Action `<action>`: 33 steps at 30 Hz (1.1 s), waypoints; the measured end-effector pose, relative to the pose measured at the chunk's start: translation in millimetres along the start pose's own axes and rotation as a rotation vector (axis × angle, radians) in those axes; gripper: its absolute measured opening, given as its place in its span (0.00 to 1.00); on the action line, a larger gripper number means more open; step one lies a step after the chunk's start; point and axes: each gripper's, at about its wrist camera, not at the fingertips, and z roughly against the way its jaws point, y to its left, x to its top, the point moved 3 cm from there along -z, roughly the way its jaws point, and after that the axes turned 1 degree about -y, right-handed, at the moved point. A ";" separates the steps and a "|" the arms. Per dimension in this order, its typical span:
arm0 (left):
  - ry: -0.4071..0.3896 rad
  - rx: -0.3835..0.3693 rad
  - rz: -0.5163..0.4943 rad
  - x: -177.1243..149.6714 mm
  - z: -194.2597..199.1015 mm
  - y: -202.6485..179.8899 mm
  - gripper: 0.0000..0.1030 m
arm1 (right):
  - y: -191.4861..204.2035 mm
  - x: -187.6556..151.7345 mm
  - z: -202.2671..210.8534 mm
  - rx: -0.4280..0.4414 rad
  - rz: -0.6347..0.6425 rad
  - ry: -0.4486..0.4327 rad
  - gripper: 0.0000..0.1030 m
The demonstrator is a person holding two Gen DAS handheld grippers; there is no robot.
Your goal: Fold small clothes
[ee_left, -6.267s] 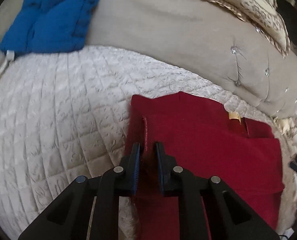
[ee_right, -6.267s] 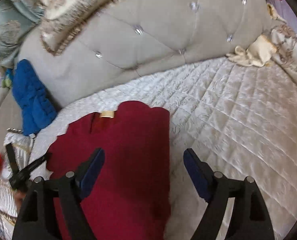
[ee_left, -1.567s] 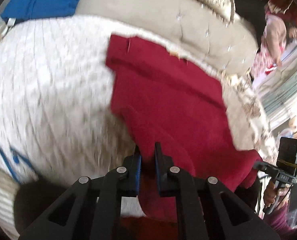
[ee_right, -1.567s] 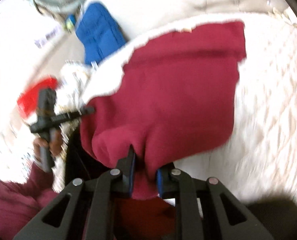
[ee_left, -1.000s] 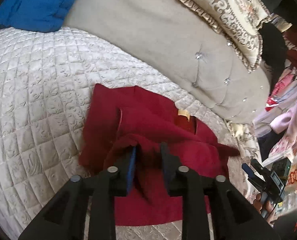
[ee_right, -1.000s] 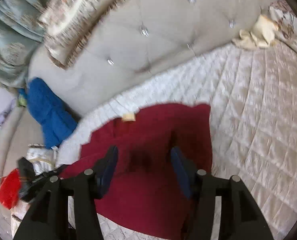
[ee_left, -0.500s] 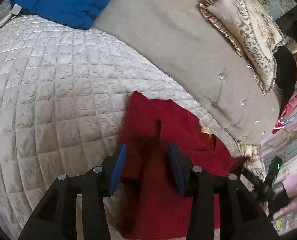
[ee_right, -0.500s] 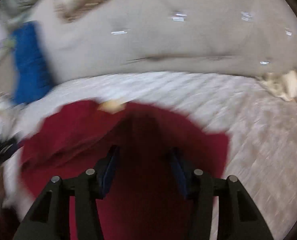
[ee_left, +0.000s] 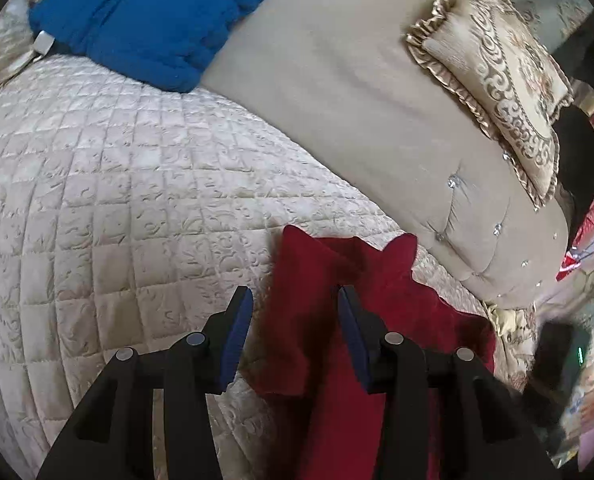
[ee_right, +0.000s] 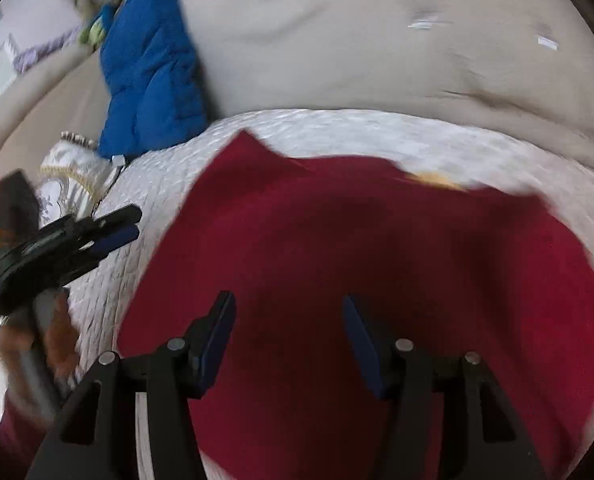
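Note:
A dark red garment [ee_left: 329, 400] lies folded over on the quilted bed [ee_left: 117, 200], its top edge toward the headboard. My left gripper [ee_left: 293, 292] hovers open over the garment's left edge, with cloth under the gap and no pad pressing on it. In the right wrist view the garment [ee_right: 377, 240] fills the middle, with a tan label [ee_right: 433, 178] at its top edge. My right gripper [ee_right: 287, 298] is above the cloth, its jaws opening with nothing gripped. The left gripper [ee_right: 131, 226] shows at the left, held by a hand [ee_right: 57, 340].
A padded beige headboard [ee_left: 357, 100] curves behind the bed, with a patterned cushion [ee_left: 505, 92] on top. A blue padded garment [ee_left: 145, 16] lies at the bed's far left corner, also in the right wrist view [ee_right: 149, 72]. Clutter crowds the right edge.
Both grippers carried the garment's lower edge up toward the collar and let go. The left jaws have opened over the left edge. The right gripper has swung fast across the cloth, blurring its view.

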 end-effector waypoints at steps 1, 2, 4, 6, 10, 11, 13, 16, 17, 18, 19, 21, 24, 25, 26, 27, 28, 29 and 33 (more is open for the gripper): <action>0.006 -0.011 -0.011 -0.6 -2.1 -2.5 0.21 | 4.2 12.6 -17.0 0.001 -0.010 -0.020 0.58; 0.009 -0.019 -0.019 -1.0 -4.1 -4.5 0.21 | 2.6 22.2 -32.5 -0.024 -0.022 -0.025 0.59; 0.019 -0.025 -0.036 -2.1 -8.9 -9.8 0.21 | -11.7 36.4 -55.6 -0.073 -0.082 -0.021 0.59; 0.032 -0.047 -0.059 -3.9 -14.2 -18.1 0.21 | -18.2 37.7 -48.9 -0.034 -0.140 -0.038 0.59; 0.038 -0.075 -0.144 -8.1 -24.8 -43.7 0.21 | -27.8 0.9 8.3 -0.019 -0.096 -0.037 0.62; 0.041 -0.071 -0.164 -9.8 -26.9 -47.5 0.21 | -37.1 -8.9 22.0 -0.043 -0.086 -0.043 0.62; 0.064 -0.025 -0.190 -13.0 -37.0 -50.1 0.23 | -62.9 -19.1 47.6 -0.107 -0.091 -0.053 0.62; 0.090 0.027 -0.140 -12.4 -50.1 -38.3 0.23 | -124.8 -27.4 94.5 -0.261 -0.165 -0.146 0.62; 0.095 0.036 -0.110 -11.8 -54.4 -32.1 0.23 | -153.9 -24.6 107.1 -0.324 -0.229 -0.182 0.62; 0.102 0.038 -0.087 -11.6 -57.7 -26.9 0.23 | -170.8 -22.6 112.6 -0.357 -0.271 -0.205 0.62; 0.106 0.034 -0.077 -11.8 -59.1 -25.1 0.24 | -191.7 -20.4 116.5 -0.376 -0.328 -0.235 0.62; 0.100 0.033 -0.068 -12.4 -60.2 -23.5 0.24 | -220.8 -21.8 111.4 -0.381 -0.426 -0.215 0.62; 0.091 0.048 -0.089 -14.3 -59.3 -26.2 0.24 | -228.4 -27.3 107.8 -0.354 -0.474 -0.196 0.62; 0.090 0.052 -0.095 -14.7 -57.4 -27.1 0.24 | -223.2 -27.4 113.5 -0.359 -0.458 -0.210 0.62; 0.089 0.051 -0.097 -15.4 -55.3 -27.9 0.24 | -212.2 -27.2 125.9 -0.375 -0.429 -0.241 0.62; 0.088 0.049 -0.091 -14.4 -53.6 -27.9 0.24 | -204.4 -28.1 135.8 -0.393 -0.412 -0.268 0.62; 0.089 0.045 -0.079 -12.8 -51.8 -26.6 0.24 | -198.3 -28.8 144.4 -0.412 -0.399 -0.298 0.62; 0.087 0.031 -0.057 -11.3 -47.9 -24.4 0.24 | -188.1 -29.3 156.5 -0.429 -0.383 -0.333 0.65; 0.055 0.019 -0.012 -4.1 -37.9 -16.4 0.24 | -137.5 -17.6 160.2 -0.327 -0.281 -0.324 0.68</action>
